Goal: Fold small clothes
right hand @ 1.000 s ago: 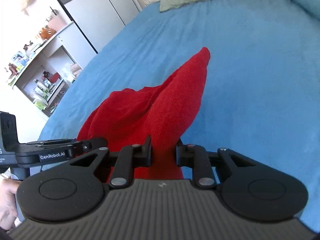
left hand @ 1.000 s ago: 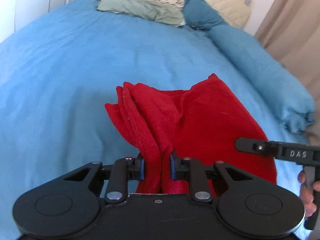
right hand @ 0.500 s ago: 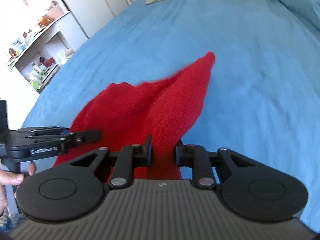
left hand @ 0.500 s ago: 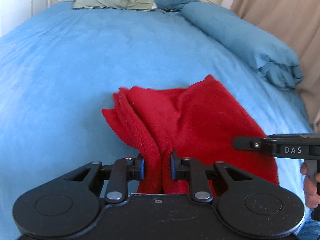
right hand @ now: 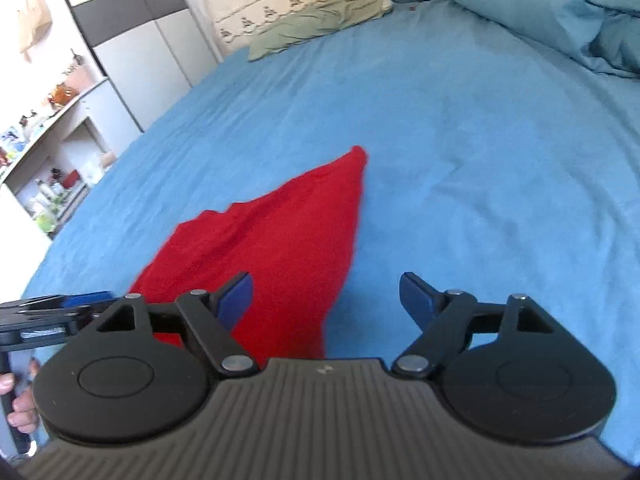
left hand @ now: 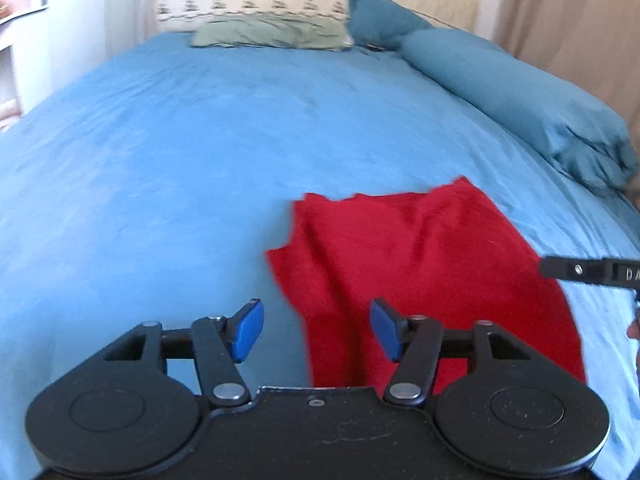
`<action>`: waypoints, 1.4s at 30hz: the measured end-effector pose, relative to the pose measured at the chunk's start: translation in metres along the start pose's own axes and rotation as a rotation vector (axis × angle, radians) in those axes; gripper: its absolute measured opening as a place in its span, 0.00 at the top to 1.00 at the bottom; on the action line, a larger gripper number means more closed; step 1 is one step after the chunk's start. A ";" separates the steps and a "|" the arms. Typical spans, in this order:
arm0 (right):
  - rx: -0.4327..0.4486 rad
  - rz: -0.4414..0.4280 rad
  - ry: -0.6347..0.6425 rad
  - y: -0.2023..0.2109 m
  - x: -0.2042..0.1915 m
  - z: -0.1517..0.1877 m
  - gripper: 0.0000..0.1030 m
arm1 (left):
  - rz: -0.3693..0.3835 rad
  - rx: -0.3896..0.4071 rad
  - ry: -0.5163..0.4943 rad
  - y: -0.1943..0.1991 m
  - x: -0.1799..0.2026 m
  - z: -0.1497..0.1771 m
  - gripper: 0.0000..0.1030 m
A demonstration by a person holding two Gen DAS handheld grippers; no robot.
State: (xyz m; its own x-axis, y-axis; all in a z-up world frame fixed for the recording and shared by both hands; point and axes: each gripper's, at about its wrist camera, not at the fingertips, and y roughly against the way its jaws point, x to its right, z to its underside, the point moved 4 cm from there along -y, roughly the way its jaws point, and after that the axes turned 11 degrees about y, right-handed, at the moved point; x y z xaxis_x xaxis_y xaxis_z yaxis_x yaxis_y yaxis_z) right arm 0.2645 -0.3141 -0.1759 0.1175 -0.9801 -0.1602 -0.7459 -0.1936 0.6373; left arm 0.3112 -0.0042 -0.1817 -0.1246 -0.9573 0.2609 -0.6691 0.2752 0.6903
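You are holding both grippers low over the bed (left hand: pixel 168 168), and each has just been opening. Your left gripper (left hand: pixel 316 330) is showing its 2 blue fingers (left hand: pixel 248 330) parted, gripping nothing, with the edge of the red cloth (left hand: pixel 420 264) lying between them. Your right gripper (right hand: pixel 326 300) is standing wider, also gripping nothing. The red cloth (right hand: pixel 288 248) is lying slack on the blue sheet, near the bed's closer end, its left part reaching under the left finger (right hand: pixel 236 300)
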 end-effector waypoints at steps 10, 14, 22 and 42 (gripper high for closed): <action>-0.019 0.064 0.043 -0.013 0.005 0.020 0.09 | -0.061 -0.049 0.054 -0.026 -0.013 0.015 0.37; 0.078 0.060 0.115 0.038 -0.016 0.004 0.09 | -0.077 0.013 -0.006 0.010 -0.002 0.004 0.39; 0.147 0.086 0.175 0.167 -0.066 -0.019 0.00 | -0.094 0.194 0.004 0.147 0.035 -0.022 0.05; -0.007 0.238 0.183 0.336 -0.138 0.053 0.00 | -0.186 0.193 0.013 0.313 0.064 0.070 0.00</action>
State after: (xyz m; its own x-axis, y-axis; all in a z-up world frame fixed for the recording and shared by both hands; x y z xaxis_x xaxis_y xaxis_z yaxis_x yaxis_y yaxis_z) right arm -0.0367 -0.2418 0.0205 0.0563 -0.9895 0.1328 -0.7621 0.0433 0.6460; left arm 0.0427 0.0148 0.0040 0.0224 -0.9882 0.1515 -0.8070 0.0715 0.5862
